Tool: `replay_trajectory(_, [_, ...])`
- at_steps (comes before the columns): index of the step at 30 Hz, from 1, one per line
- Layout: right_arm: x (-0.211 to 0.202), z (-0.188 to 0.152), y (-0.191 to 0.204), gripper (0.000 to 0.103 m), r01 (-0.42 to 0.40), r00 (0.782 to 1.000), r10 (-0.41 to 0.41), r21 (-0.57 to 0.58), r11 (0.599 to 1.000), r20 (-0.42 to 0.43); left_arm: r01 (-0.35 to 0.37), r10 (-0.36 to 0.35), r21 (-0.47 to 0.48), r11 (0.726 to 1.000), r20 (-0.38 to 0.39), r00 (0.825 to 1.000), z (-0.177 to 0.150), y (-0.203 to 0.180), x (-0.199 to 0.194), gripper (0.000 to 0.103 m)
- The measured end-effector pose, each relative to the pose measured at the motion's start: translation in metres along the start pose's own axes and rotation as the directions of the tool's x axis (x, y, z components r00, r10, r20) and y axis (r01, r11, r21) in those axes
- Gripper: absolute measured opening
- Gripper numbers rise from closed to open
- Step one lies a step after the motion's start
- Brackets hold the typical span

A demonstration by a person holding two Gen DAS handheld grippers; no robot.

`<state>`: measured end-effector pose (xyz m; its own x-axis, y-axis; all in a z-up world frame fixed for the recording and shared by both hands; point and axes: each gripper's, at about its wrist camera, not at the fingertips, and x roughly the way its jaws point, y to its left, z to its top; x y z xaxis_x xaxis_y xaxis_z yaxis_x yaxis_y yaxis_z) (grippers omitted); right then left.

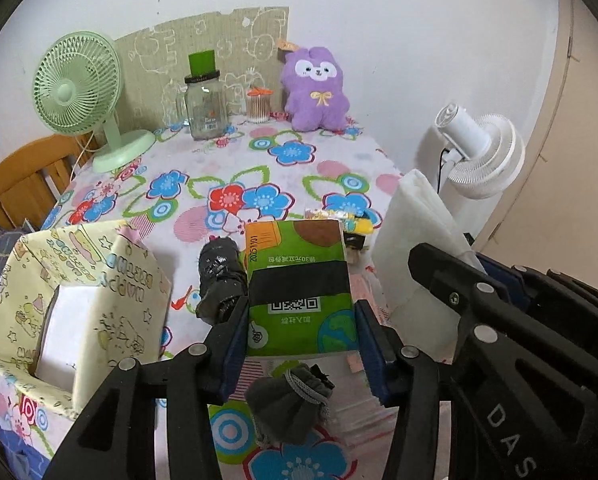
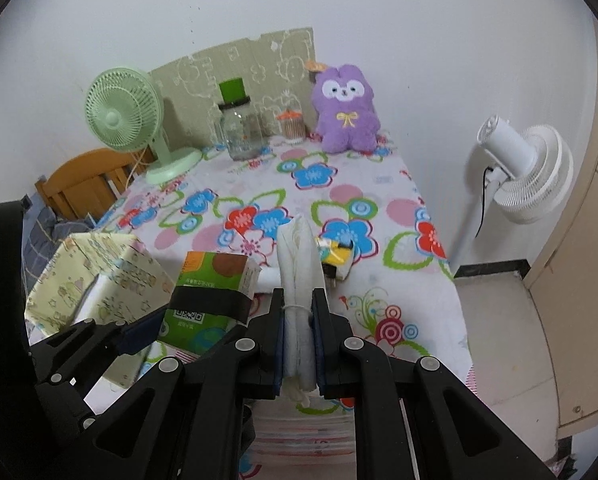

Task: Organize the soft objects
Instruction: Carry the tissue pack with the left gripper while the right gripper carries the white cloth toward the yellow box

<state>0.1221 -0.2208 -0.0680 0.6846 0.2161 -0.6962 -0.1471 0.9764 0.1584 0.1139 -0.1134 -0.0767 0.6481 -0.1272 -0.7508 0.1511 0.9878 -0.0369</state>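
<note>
Two grippers loaded: left gripper point(image 1: 299, 332) clamps green tissue pack point(image 1: 299, 280); right gripper point(image 2: 299, 332) pinches white folded cloth point(image 2: 297, 264). Both held aloft, fabric bin point(image 1: 87, 280) at nine o'clock, probable destination.

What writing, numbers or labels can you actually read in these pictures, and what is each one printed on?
"20251101": along the orange edge of the green tissue pack clamped in the left gripper.
"DAS", then cut off: on the body of the right gripper at the left view's lower right; it holds the white folded cloth.
Chinese lines and a QR code on the pack: too small to read.
Letters on the yellow patterned box: too distorted.
Glass jar label: blurred.
</note>
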Motion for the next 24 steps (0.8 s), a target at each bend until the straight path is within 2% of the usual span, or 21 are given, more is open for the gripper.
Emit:
replay_trajectory(10, [-0.035, 0.012, 0.015, 0.015, 0.004, 0.998, -0.002, -0.018, 1.000, 0.068, -0.011, 0.008, 0.026, 1.000, 0.119, 0.993, 0.008, 0.003, -0.047, 0.052])
replay_trajectory(17, [-0.055, 0.018, 0.030, 0.015, 0.039, 0.992, -0.034, -0.047, 0.998, 0.118, -0.021, 0.017, 0.032, 0.999, 0.145, 0.989, 0.010, 0.011, -0.063, 0.052])
replay_trajectory(24, [-0.063, 0.018, 0.045, 0.015, 0.033, 0.991, -0.025, -0.058, 0.998, 0.134, -0.027, 0.022, 0.029, 0.999, 0.159, 0.987, 0.009, 0.023, -0.075, 0.052])
